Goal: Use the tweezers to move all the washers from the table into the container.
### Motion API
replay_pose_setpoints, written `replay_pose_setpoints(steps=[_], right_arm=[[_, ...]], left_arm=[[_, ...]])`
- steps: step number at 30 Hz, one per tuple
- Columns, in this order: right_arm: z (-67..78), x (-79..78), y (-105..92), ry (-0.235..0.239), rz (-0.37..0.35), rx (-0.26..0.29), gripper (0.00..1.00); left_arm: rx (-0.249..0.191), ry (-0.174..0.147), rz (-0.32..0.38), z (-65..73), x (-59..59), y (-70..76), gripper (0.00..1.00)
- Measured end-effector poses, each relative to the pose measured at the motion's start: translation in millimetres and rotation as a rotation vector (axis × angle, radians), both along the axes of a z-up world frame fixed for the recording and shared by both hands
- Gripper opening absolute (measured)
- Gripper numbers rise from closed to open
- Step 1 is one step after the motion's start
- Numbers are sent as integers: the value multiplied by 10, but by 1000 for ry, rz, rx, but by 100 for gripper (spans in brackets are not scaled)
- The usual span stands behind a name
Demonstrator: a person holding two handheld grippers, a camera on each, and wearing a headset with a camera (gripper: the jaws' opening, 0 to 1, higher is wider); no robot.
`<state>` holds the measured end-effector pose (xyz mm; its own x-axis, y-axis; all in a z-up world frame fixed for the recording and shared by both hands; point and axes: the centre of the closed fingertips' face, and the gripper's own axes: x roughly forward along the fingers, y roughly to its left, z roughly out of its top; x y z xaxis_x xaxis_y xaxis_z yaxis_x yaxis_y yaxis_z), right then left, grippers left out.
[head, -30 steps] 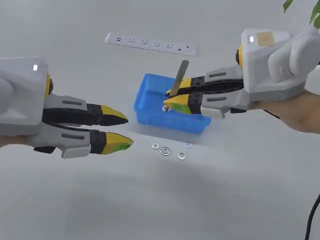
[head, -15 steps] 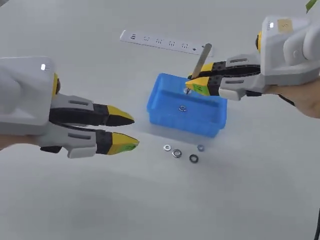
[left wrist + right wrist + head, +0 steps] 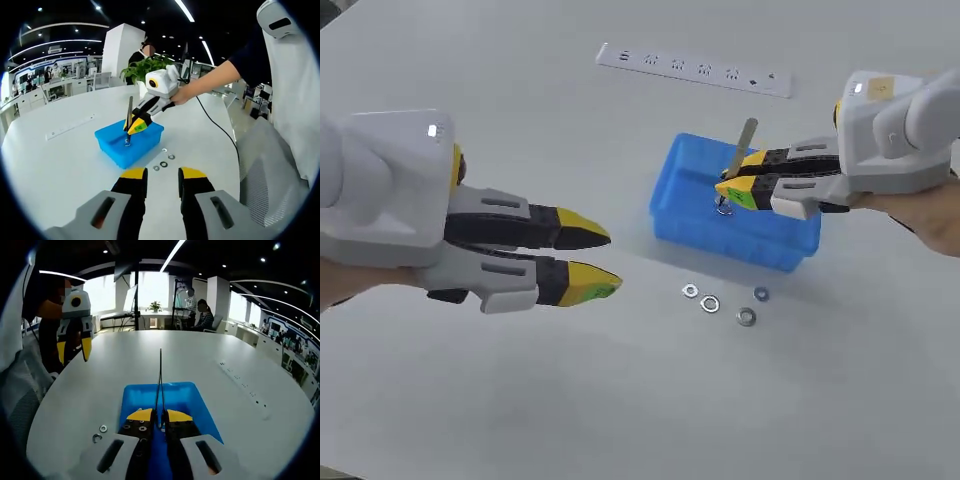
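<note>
Gripping tweezers point(image 3: 744, 148), right gripper point(image 3: 728, 188) over container point(image 3: 720, 240); tip contents unclear.

At the top of your head view you can see a long white power strip point(image 3: 695, 70). It lies flat on the white table point(image 3: 520, 400). In your left gripper view, a green plant point(image 3: 137, 72) is at the top middle. A black cable point(image 3: 215, 124) runs across the table on the right, and a grey chair point(image 3: 270, 165) is at the lower right.

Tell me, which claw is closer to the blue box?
Right. The right claw is over the box, holding tweezers. The left claw sits off to its side, apart.
</note>
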<state>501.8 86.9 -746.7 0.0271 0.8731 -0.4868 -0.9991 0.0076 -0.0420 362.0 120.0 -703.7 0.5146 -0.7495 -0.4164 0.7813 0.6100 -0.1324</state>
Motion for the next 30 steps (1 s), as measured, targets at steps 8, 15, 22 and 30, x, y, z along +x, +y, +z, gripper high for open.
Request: replay_pose_setpoints(steps=[8,15,22,30], right_arm=[[-23,-51,-4,13,-10,9,9],[-13,-70,-25,10,-7,2,10],[8,-66,-24,13,-11,10,8],[72,-104,-18,0,-5,16,7]], left_arm=[[-7,11,-2,-11,-18,-27,29],[-9,12,-2,-8,-15,-27,29],[-16,9,0,13,-14,-36,29],[-18,-8,22,52,78,-3,29]])
